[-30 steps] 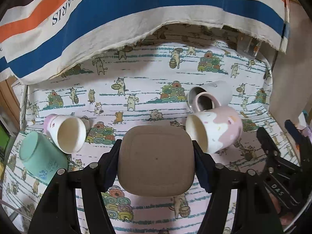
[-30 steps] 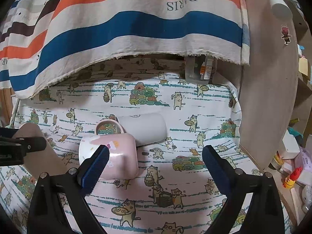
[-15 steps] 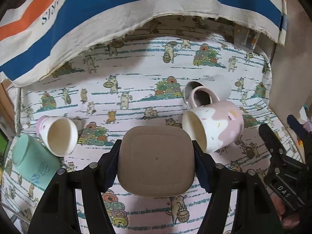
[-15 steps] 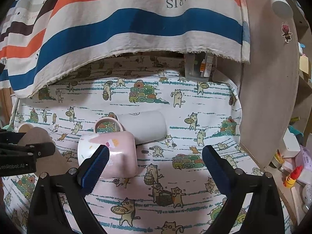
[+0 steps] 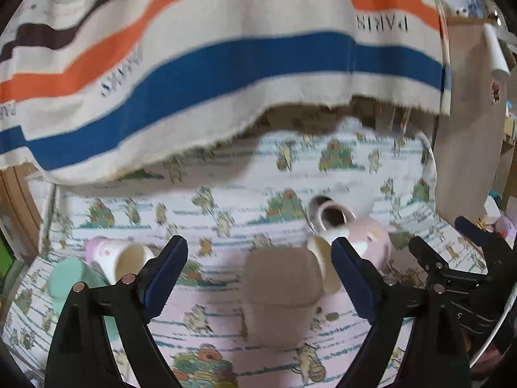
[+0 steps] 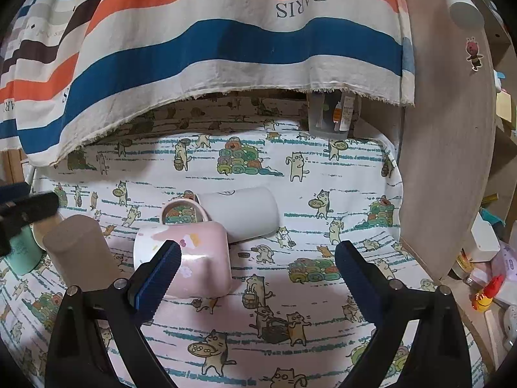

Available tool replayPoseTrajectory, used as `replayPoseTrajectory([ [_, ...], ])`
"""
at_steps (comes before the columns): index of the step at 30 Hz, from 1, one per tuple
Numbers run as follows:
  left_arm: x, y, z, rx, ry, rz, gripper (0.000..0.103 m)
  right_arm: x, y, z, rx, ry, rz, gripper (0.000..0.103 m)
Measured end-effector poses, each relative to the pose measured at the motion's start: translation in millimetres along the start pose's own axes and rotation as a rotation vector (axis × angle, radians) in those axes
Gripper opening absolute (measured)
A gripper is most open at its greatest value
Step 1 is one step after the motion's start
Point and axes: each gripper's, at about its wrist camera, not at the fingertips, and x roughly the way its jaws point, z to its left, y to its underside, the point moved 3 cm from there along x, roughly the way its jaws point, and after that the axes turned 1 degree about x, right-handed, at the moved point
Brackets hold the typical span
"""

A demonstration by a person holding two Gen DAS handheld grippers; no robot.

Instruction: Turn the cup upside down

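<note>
- Left wrist view, blurred: showed the left gripper open, jaws spread wide, nothing held.
- Found the tan cup straight ahead between the jaws, apart from both, standing on the bench closed end up, so judged already flipped.
- Saw the pink mug on its side just beyond the right gripper's left finger, touching a white cup behind it.
- Showed the right gripper likewise open and empty.
- Judged the tan cup stiff, light and smooth-walled, likely to slip; best taken across its flat sides at mid-height.
- Judged the pink mug heavier, glazed and breakable; best clamped across the body, not the handle.
</note>
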Motion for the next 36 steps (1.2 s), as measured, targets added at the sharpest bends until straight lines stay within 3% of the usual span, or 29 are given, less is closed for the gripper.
replayPoseTrajectory([
  [5,-32,7,14,0.039,-0.034,-0.18,0.103,-8,-2,0,0.008,-0.004,-0.038,0.097],
  [10,-52,17,35,0.042,-0.054,-0.279,0.103,-26,-6,3,0.013,-0.03,-0.121,0.098],
  [12,-55,20,44,0.021,-0.055,-0.292,0.103,-30,-7,5,0.018,-0.057,-0.137,0.102],
  [22,-57,39,82,-0.034,-0.028,-0.319,0.103,-35,-6,11,0.044,-0.168,-0.138,0.102],
  [26,-55,46,85,-0.018,-0.032,-0.332,0.103,-32,-3,11,0.065,-0.176,-0.131,0.102],
  [29,-50,52,87,-0.066,-0.061,-0.339,0.103,-32,-2,13,0.065,-0.174,-0.136,0.102],
  [33,-41,60,71,0.004,-0.065,-0.307,0.103,-35,-2,22,0.05,-0.159,-0.16,0.102],
  [36,-47,61,56,0.076,-0.051,-0.336,0.103,-36,-3,33,0.026,-0.166,-0.136,0.102],
])
